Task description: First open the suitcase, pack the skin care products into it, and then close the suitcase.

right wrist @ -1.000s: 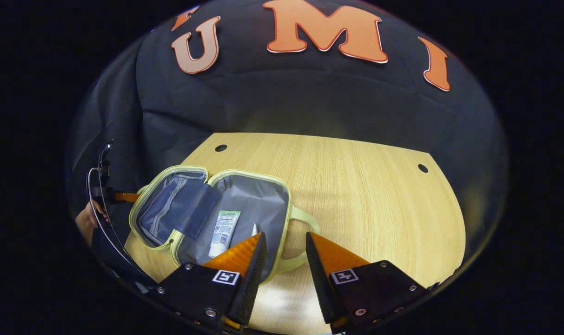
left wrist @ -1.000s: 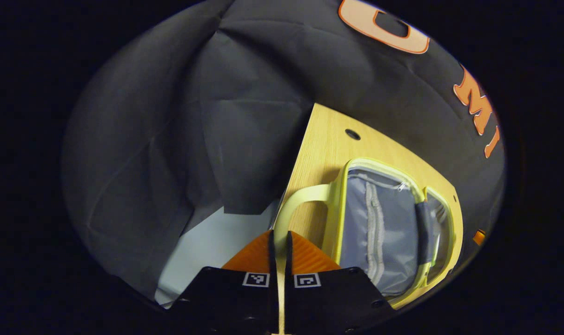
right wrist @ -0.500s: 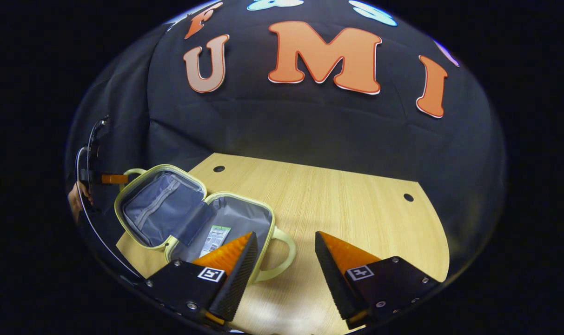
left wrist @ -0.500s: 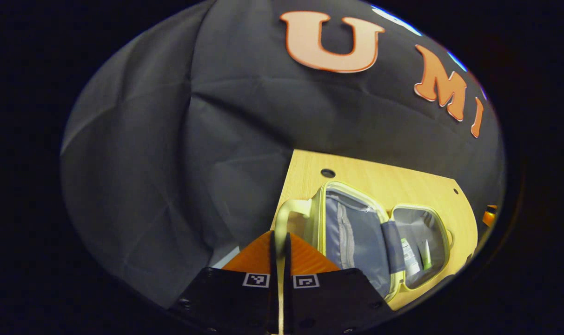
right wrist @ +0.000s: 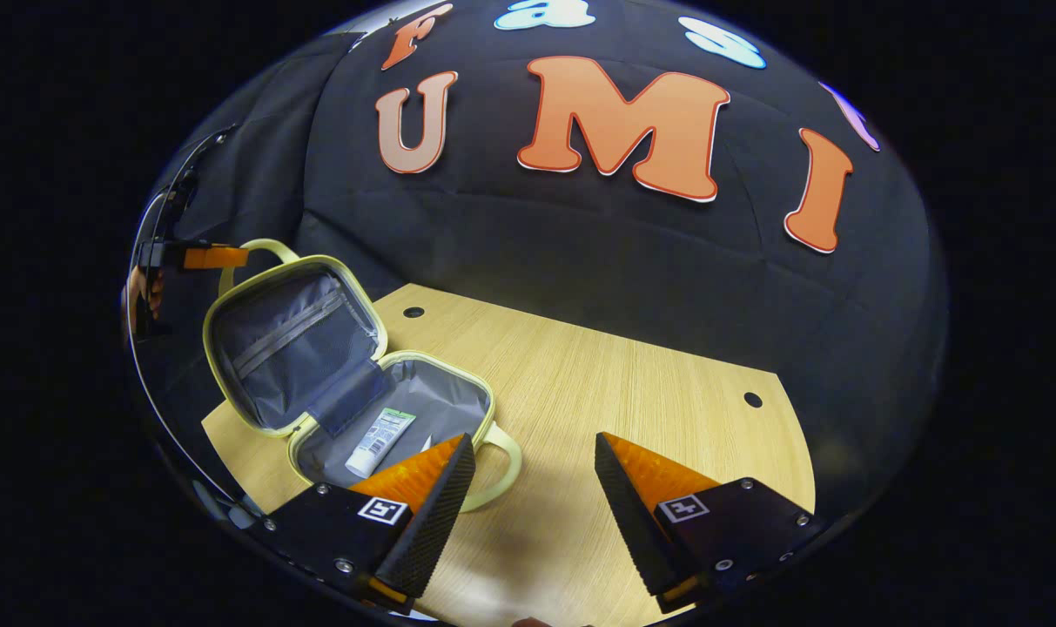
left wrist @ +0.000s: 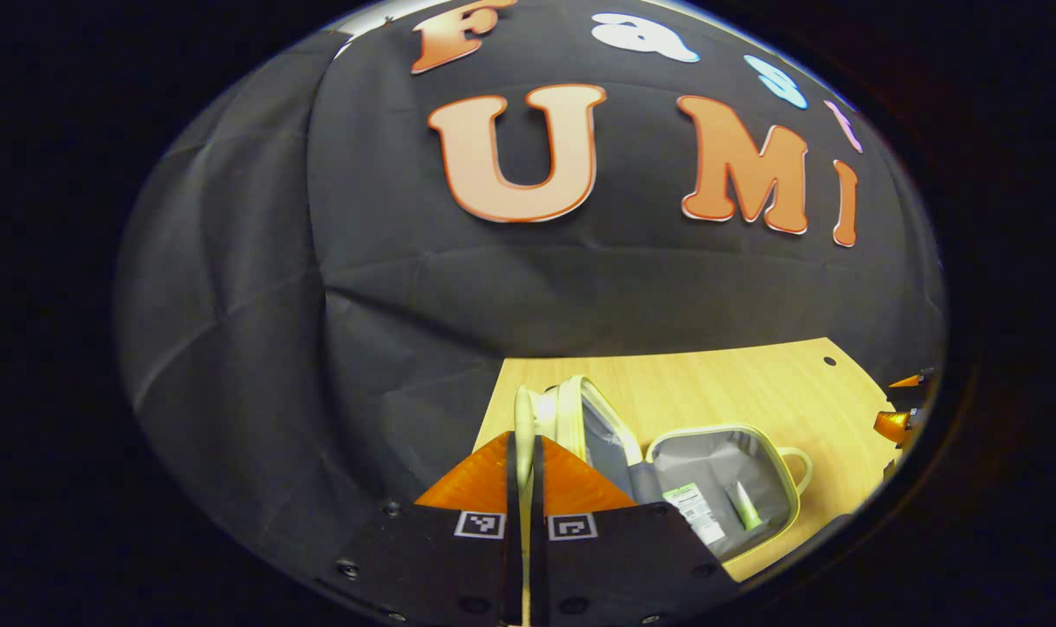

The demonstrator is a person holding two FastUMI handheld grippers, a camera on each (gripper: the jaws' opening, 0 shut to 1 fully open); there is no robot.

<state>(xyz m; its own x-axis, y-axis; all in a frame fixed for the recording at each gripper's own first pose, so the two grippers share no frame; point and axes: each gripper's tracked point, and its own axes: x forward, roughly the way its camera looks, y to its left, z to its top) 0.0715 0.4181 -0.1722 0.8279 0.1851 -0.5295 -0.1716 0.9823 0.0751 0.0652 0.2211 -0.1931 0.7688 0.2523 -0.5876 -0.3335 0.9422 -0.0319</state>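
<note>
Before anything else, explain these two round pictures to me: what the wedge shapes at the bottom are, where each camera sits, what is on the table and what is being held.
There is no robot here: a person holds a two-finger gripper in each hand, and a fisheye camera rides on each, looking along its fingers. Those fingers are the wedges.

In the left gripper view, the left gripper is shut on the lid handle of a small pale suitcase, raising the lid.

In the right gripper view, the right gripper hangs open and empty over the wooden table. The lid stands tilted up. Inside the lower half lie a white tube and, seen from the left gripper view, a smaller green-tipped tube.
</note>
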